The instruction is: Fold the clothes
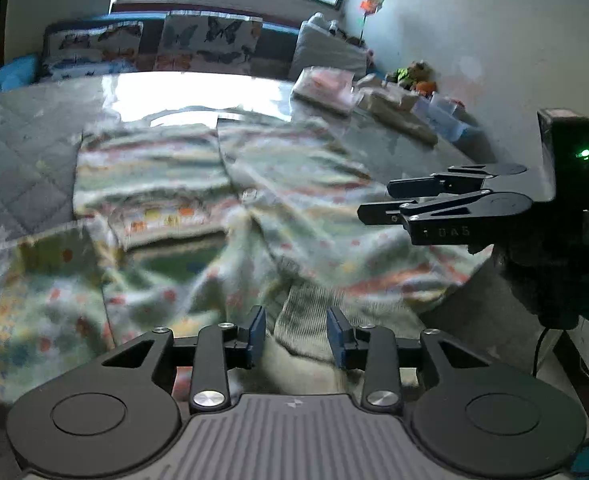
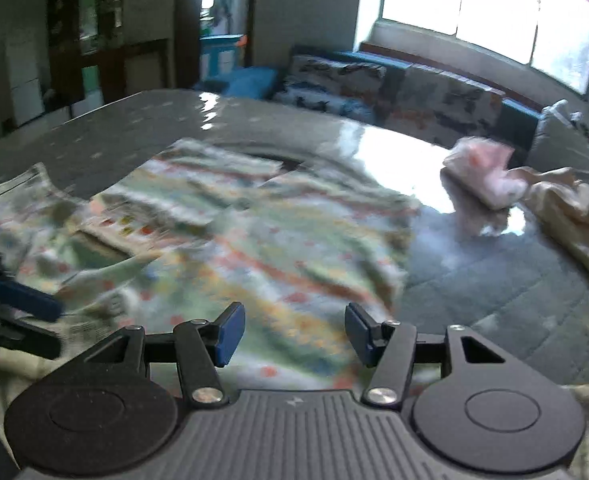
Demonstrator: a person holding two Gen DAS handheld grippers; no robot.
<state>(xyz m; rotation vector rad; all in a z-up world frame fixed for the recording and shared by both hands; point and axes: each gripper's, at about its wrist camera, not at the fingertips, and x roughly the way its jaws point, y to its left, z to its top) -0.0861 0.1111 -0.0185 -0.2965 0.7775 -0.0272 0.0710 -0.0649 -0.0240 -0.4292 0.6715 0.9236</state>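
A patterned garment [image 1: 182, 184], pale with coloured stripes and dots, lies spread across the glossy worktop [image 1: 22, 140], its near part rumpled and one sleeve-like panel already turned over onto the body. The left gripper [image 1: 295, 338] hangs just above the garment's ribbed hem [image 1: 314, 316], jaws open with nothing between the blue pads. The right gripper [image 2: 294, 334] hovers over the garment's right half, jaws likewise open and empty; in the left view it shows side-on beside the garment's right edge. Both pictures are blurred, so the folds cannot be read finely. Beyond the garment, toward the window, sit a pinkish bundle [image 2: 480, 178] and a cream cloth [image 2: 566, 208]; whether these are folded pieces or waiting ones I cannot tell. To fold well from here, each gripper would best pinch a single layer at the hem's corners rather than a bunched handful, lift evenly so the cloth stays taut between them, and lay the edge square on the far part of the garment.
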